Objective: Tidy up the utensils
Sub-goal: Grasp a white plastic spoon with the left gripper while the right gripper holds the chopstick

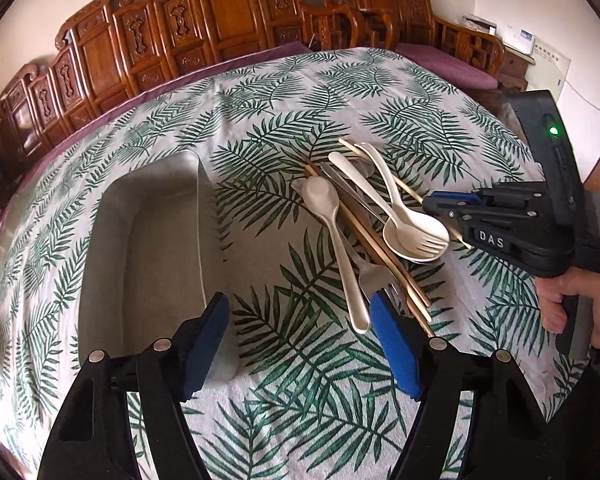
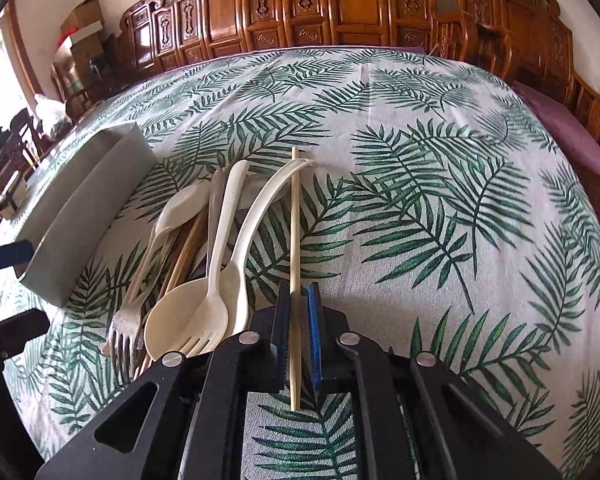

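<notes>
My right tool (image 2: 298, 322) is clamped on a single pale chopstick (image 2: 295, 216), its blue pads closed flat against the stick near its near end, so that the far length runs straight out ahead of me over the tabletop (image 2: 440, 240). I took it by the end, I judge, because that is the only part lying clear of the heap; the rest passes just beside the cream spoons. My left tool (image 1: 300, 334) stands with its pads apart and nothing between them, low over the near end of the pile, one pad by the grey tray (image 1: 148, 240) and the other touching or just over the handle ends of the metal fork (image 1: 374, 276) and the darker chopsticks (image 1: 384, 248); I cannot tell whether it actually makes contact. I read that as lining up for the next piece while the right does its work. The utensils lie crossed in one loose heap on the leaf-print cloth just to the right of the tray: a long cream spoon (image 1: 332, 224), a cream fork (image 1: 424, 240) nested in a spoon bowl, metal pieces underneath. The tray itself is empty and oblong with upright walls. Nothing looks sorted yet.
</notes>
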Demonstrator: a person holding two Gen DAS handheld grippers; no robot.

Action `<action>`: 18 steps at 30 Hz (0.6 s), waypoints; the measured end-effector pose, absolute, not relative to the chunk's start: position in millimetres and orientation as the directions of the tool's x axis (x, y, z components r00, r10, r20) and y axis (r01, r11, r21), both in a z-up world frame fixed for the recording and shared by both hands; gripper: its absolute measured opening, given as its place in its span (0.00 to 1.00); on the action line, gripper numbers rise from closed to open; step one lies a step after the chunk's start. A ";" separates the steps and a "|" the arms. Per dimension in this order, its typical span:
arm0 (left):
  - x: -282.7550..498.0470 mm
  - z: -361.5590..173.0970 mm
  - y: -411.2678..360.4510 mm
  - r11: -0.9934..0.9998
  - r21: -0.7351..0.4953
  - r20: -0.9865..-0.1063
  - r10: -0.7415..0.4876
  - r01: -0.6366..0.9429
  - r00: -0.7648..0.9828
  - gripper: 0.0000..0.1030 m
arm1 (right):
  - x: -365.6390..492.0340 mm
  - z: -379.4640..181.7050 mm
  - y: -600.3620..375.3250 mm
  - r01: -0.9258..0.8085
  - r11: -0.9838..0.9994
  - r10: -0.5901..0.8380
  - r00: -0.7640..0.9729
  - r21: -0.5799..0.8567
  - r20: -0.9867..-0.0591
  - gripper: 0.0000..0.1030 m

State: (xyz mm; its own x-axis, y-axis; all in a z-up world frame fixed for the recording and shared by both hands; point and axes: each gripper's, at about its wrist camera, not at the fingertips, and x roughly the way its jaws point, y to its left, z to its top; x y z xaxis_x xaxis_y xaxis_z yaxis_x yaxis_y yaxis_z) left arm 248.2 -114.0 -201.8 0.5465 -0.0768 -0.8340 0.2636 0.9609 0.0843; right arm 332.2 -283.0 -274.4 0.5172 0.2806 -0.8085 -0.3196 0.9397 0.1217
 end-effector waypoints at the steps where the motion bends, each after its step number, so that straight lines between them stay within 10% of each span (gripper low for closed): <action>1: 250.4 -202.9 -115.4 0.961 0.086 -0.834 -0.076 0.264 0.546 0.68 | 332.3 -274.0 -281.6 -0.329 0.938 0.276 0.517 0.109 -0.810 0.10; 18: 311.1 -239.4 -125.0 0.975 -0.041 -0.886 -0.137 0.219 0.442 0.35 | 340.5 -266.5 -307.2 -0.261 0.964 0.186 0.510 0.055 -0.840 0.05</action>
